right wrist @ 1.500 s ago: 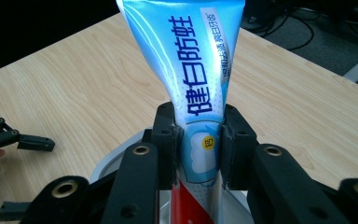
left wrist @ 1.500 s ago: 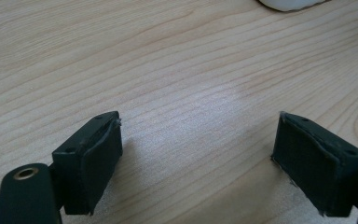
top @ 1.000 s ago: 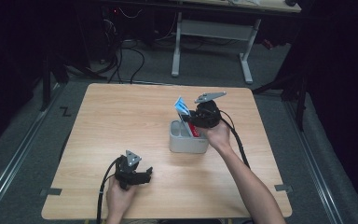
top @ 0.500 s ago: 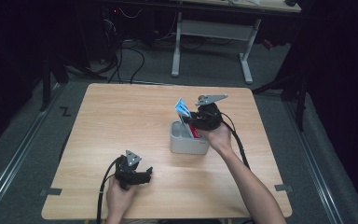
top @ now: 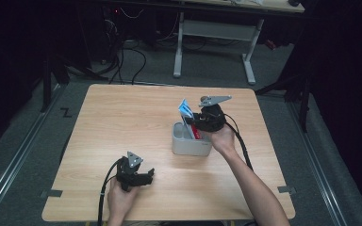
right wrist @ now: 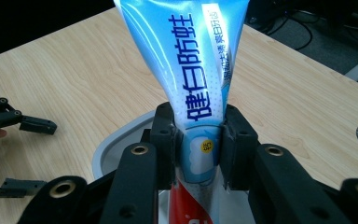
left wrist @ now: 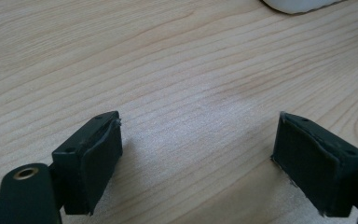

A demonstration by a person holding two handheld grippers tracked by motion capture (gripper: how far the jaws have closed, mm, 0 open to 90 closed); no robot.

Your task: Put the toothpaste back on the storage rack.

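Note:
A blue, white and red toothpaste tube (right wrist: 200, 79) stands upright with its red lower end inside a grey cup (top: 191, 141) right of the table's middle. My right gripper (right wrist: 198, 144) is shut on the tube's lower part, over the cup's rim (right wrist: 116, 140). The tube's flat blue end (top: 185, 109) sticks up beside that gripper (top: 202, 121) in the high view. My left gripper (top: 143, 178) rests near the front edge of the wooden table (top: 122, 117), open, with bare wood between its pads (left wrist: 98, 154).
The cup's pale base (left wrist: 298, 4) shows at the top edge of the left gripper view. The left gripper's black jaws (right wrist: 14, 121) appear far off in the right gripper view. A white desk frame (top: 217, 33) and cables stand on the floor beyond the table.
The right gripper with the tube has sunk slightly toward the cup. The left gripper has stayed in place.

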